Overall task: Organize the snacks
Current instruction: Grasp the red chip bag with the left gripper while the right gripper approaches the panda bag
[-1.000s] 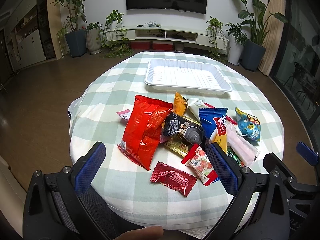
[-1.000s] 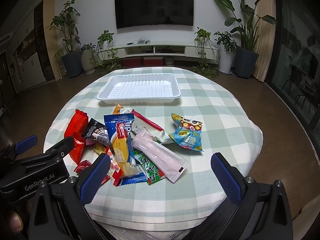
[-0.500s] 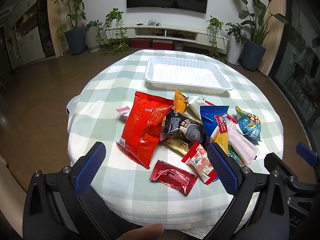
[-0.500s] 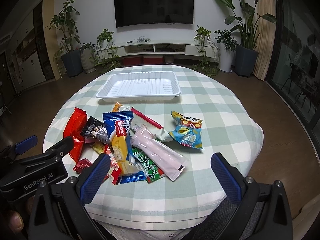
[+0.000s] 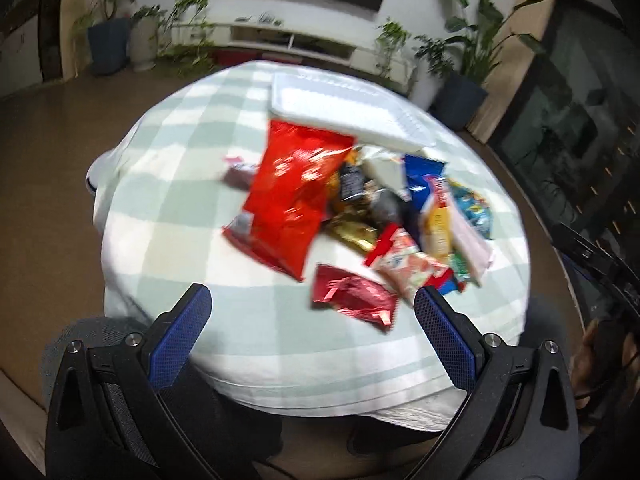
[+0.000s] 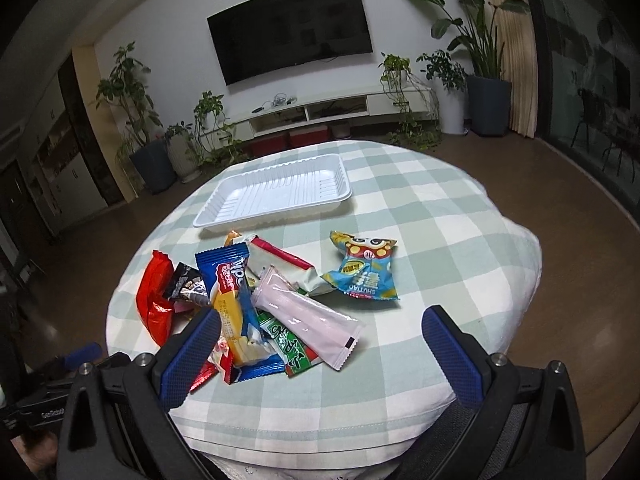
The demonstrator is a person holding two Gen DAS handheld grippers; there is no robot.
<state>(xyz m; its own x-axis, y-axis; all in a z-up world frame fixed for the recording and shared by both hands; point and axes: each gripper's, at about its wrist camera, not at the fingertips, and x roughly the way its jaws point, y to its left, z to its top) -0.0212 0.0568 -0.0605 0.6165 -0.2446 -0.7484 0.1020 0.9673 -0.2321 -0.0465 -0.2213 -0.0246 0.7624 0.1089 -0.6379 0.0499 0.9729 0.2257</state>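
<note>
Left wrist view motion-blurred; right wrist view sharp, edges fisheye-warped.

Blurred: jaws apart, red bag (image 5: 294,196) probably touching tray (image 5: 340,108).

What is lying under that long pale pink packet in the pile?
The pale pink packet lies across a green-and-red wrapper and a white packet with a red stripe. Anything else beneath it is covered.

A dark television (image 6: 291,30) hangs on the white wall (image 6: 160,36) above a low white shelf (image 6: 320,110), with potted plants (image 6: 480,60) on brown floor (image 6: 560,184).
</note>
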